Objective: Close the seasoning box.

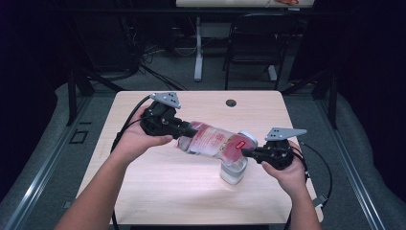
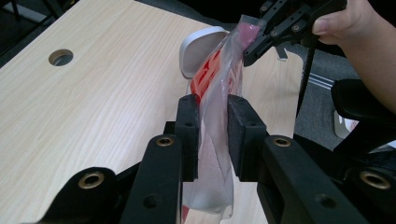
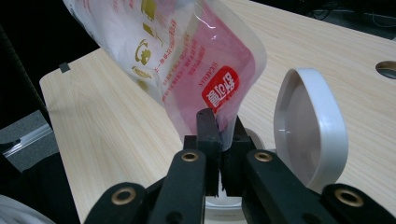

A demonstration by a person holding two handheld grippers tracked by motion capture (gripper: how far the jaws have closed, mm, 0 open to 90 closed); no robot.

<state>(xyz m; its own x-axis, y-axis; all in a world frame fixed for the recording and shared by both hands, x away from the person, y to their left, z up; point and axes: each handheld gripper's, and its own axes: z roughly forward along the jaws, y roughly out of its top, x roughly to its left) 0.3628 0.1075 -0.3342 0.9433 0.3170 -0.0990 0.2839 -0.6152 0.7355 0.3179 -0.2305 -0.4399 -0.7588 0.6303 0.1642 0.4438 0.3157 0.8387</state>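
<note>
A clear plastic pouch (image 1: pixel 215 141) with red and pink print hangs stretched between both grippers over the table. My left gripper (image 1: pixel 191 129) is shut on its wider end; in the left gripper view the pads (image 2: pixel 187 135) squeeze the pouch (image 2: pixel 219 79). My right gripper (image 1: pixel 246 152) is shut on the pink corner, seen close in the right gripper view, where the gripper (image 3: pixel 222 121) pinches the pouch (image 3: pixel 177 51). Under that corner stands a clear container (image 1: pixel 233 170) with its white hinged lid (image 3: pixel 308 126) flipped up. The right gripper (image 2: pixel 254 46) also appears in the left gripper view.
The light wooden table (image 1: pixel 167 191) has a cable hole (image 1: pixel 231 102) near its far edge. Cables trail from both grippers off the table's sides. A black chair (image 1: pixel 253 38) and another table's leg stand beyond the far edge.
</note>
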